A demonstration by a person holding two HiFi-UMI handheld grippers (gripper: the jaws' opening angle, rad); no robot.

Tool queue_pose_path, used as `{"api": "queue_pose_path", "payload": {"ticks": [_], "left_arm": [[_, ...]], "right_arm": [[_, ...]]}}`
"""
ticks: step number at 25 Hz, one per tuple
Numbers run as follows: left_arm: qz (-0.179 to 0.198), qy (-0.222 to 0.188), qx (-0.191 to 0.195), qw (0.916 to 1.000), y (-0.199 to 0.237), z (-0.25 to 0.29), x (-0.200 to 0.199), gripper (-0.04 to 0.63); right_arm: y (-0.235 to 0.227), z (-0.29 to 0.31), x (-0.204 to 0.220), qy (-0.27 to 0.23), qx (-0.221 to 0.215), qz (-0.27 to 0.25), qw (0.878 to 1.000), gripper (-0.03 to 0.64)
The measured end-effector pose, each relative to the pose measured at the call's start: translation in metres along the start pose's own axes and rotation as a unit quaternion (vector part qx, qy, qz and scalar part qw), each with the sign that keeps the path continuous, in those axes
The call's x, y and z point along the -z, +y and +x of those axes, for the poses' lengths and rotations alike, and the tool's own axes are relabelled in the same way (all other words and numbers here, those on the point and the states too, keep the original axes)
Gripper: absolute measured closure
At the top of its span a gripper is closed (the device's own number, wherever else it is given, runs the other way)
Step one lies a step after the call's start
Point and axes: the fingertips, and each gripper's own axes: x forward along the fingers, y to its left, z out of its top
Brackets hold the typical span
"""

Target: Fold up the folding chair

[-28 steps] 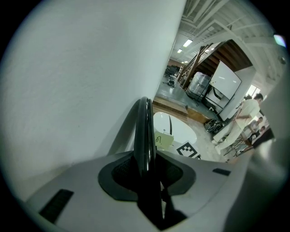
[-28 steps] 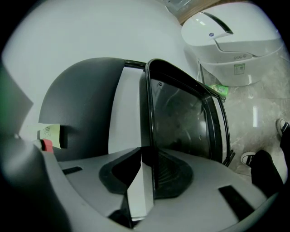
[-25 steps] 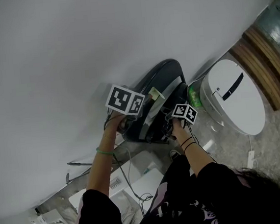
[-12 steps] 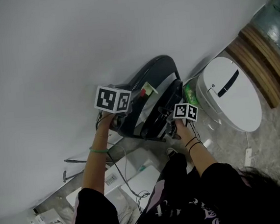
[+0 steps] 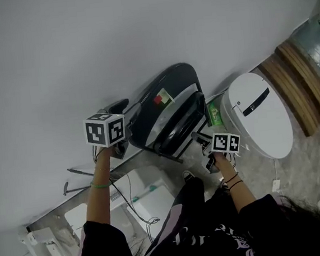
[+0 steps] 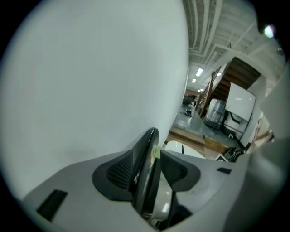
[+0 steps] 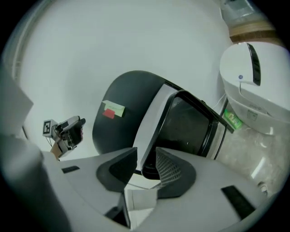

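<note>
Change: both grippers have drawn back off the folding chair (image 5: 167,110), and both sets of jaws have just been opening.
Left gripper (image 6: 146,156): jaws wide apart, pressing on nothing. The chair's thin edge shows through the gap, further ahead.
Right gripper (image 7: 146,152): jaws partly apart and empty. The chair frame shows beyond them.
Chair: folded flat, leaning on the white wall (image 5: 84,47), between your two hands.
Key relation: its long axis runs diagonally up the wall in the head view. You meet it edge-on from the left and face-on from the right. Your right hand looks nearer.
Obstructions: a white lidded bin (image 5: 260,115) stands just right of the chair, with a green packet (image 5: 214,114) between them. Cables lie by your legs.
</note>
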Motion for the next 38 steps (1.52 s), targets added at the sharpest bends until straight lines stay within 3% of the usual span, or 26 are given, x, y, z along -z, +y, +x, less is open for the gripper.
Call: {"api": "queue_pose_path", "payload": {"ticks": [3,6,12,16,23,30,34,38], "left_arm": [[-0.067,-0.06,0.014,0.9958,-0.03,-0.02,0.004,0.405],[-0.125,-0.107,0.015,0.9863,-0.071,-0.032,0.015,0.41],[-0.165,-0.153,-0.009,0.9743,-0.171,-0.041,0.053,0.5],[-0.194,-0.157,-0.034,0.9677,-0.247,-0.042,0.086,0.575],[-0.215,-0.12,-0.065,0.9672,-0.348,-0.06,0.158,0.586],[-0.242,-0.096,-0.053,0.964,-0.388,-0.095,0.226,0.586],[-0.267,-0.11,-0.011,0.9574,-0.4,-0.127,0.251,0.586],[-0.254,-0.12,0.002,0.9598,-0.4,-0.174,0.279,0.586]], "right_arm": [[0.017,-0.038,0.003,0.005,-0.014,-0.042,0.999,0.485],[0.036,-0.077,-0.006,0.012,-0.034,-0.09,0.995,0.492],[0.071,-0.151,-0.004,0.019,-0.06,-0.18,0.982,0.533],[0.086,-0.202,0.008,0.023,-0.086,-0.222,0.971,0.56],[0.084,-0.248,0.054,0.035,-0.089,-0.259,0.961,0.581],[0.091,-0.272,0.111,0.032,-0.099,-0.248,0.963,0.586],[0.104,-0.282,0.149,0.021,-0.091,-0.252,0.963,0.588],[0.124,-0.287,0.197,-0.001,-0.078,-0.25,0.965,0.589]]}}
